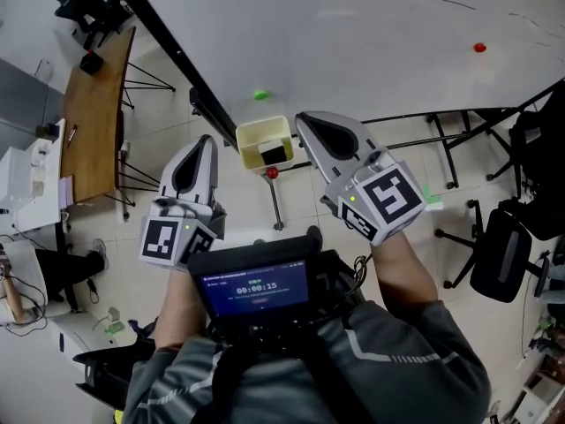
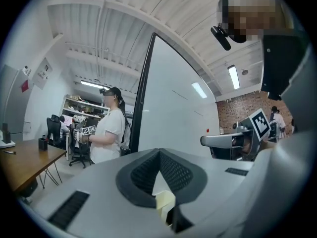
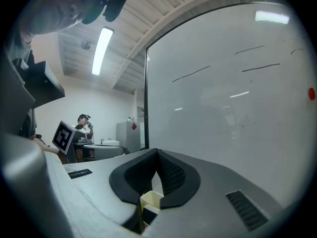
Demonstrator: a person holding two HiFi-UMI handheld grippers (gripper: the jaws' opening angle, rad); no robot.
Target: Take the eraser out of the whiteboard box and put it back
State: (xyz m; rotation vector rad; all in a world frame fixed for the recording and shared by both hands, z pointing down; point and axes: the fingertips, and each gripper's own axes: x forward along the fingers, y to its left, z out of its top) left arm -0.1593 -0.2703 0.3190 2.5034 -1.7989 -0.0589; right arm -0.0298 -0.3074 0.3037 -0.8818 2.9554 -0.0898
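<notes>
Left gripper (image 1: 206, 146) and right gripper (image 1: 306, 124), fingers together and empty, flank the box (image 1: 251, 134) holding the eraser (image 1: 275, 155); reaching in unopened could knock the box loose.

bright, even light from a ceiling strip light (image 3: 102, 48) (faint glare on the whiteboard (image 3: 223, 108)). gripper views bulge, corners dark; the right gripper (image 3: 157, 156) looks soft.

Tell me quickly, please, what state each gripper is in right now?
Left gripper: closed, nothing between its jaws.
Right gripper: closed, nothing between its jaws.
</notes>
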